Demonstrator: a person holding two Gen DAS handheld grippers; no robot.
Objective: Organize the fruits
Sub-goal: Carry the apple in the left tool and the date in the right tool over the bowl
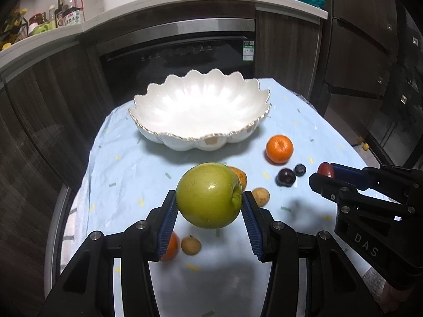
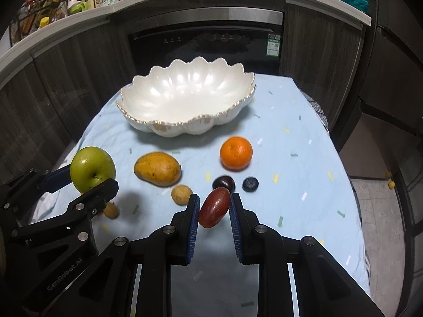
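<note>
My left gripper (image 1: 208,198) is shut on a green apple (image 1: 208,195) and holds it above the cloth; the apple also shows in the right wrist view (image 2: 92,168). My right gripper (image 2: 213,206) is shut on a reddish-brown oval fruit (image 2: 214,206), lifted off the cloth; that fruit's tip shows in the left wrist view (image 1: 326,170). A white scalloped bowl (image 1: 148,97) (image 2: 132,85) stands empty at the far side. On the cloth lie a mango (image 2: 157,168), an orange (image 2: 236,153), a dark plum (image 2: 224,183), a blueberry (image 2: 250,184) and a small yellow-brown fruit (image 2: 181,194).
A light blue cloth (image 2: 304,158) covers the small table. Another orange (image 1: 170,247) and a small brown fruit (image 1: 191,245) lie under my left gripper. A dark oven (image 2: 206,42) and cabinets stand behind the table. The table edge drops off on the right.
</note>
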